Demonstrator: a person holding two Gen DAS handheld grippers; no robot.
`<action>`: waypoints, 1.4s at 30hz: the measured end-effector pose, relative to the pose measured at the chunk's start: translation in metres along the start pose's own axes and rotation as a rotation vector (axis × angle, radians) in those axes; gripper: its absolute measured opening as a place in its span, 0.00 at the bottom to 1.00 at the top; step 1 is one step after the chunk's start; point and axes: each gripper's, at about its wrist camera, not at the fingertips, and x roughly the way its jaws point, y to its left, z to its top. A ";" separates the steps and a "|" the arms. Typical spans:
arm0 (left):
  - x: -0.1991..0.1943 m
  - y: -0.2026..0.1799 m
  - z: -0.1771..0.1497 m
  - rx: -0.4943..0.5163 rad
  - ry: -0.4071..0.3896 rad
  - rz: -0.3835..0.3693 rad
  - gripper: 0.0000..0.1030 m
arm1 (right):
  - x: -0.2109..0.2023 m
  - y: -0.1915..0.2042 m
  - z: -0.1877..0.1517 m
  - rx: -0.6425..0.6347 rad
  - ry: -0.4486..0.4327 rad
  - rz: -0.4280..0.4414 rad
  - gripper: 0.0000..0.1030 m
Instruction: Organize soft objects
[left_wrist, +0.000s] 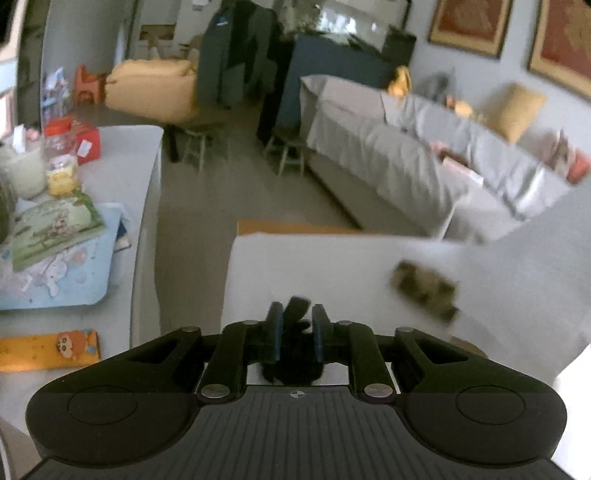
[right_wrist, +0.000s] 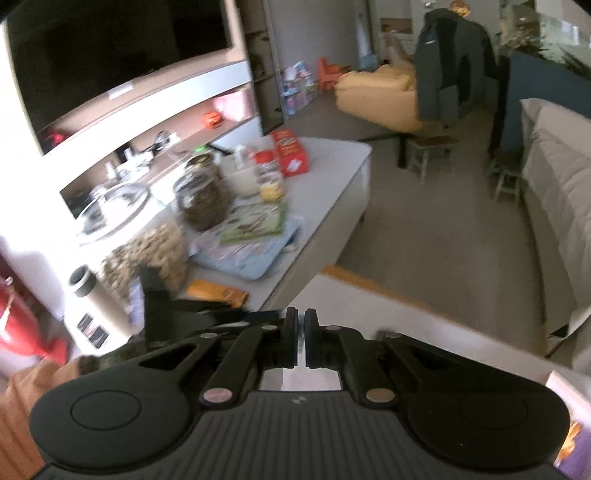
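Observation:
In the left wrist view my left gripper (left_wrist: 296, 314) is shut on a black soft object (left_wrist: 295, 332), which sticks up between the fingers and hangs below them, above a white surface (left_wrist: 332, 269). A blurred brown-green patterned soft item (left_wrist: 424, 290) lies on that surface to the right. In the right wrist view my right gripper (right_wrist: 301, 319) is shut with only a thin gap and nothing visible between its fingers, above the near white surface (right_wrist: 369, 314). The other gripper's black body (right_wrist: 177, 306) shows at the left.
A long white table (left_wrist: 122, 166) at the left carries jars (right_wrist: 201, 199), a red box (left_wrist: 79, 138), a picture book (left_wrist: 55, 225) on a blue mat and an orange pouch (left_wrist: 48, 349). A grey sofa (left_wrist: 424, 162) with cushions stands at the right. Grey floor (left_wrist: 221, 206) lies between them.

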 end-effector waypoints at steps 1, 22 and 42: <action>0.000 -0.004 -0.002 0.023 -0.005 0.011 0.23 | -0.001 0.005 -0.006 -0.011 0.012 0.012 0.03; -0.025 -0.020 -0.027 0.177 0.052 -0.099 0.32 | 0.007 0.024 -0.077 -0.016 0.113 0.127 0.03; -0.005 -0.043 -0.024 0.183 0.062 0.012 0.40 | 0.013 0.014 -0.167 -0.044 -0.031 -0.069 0.83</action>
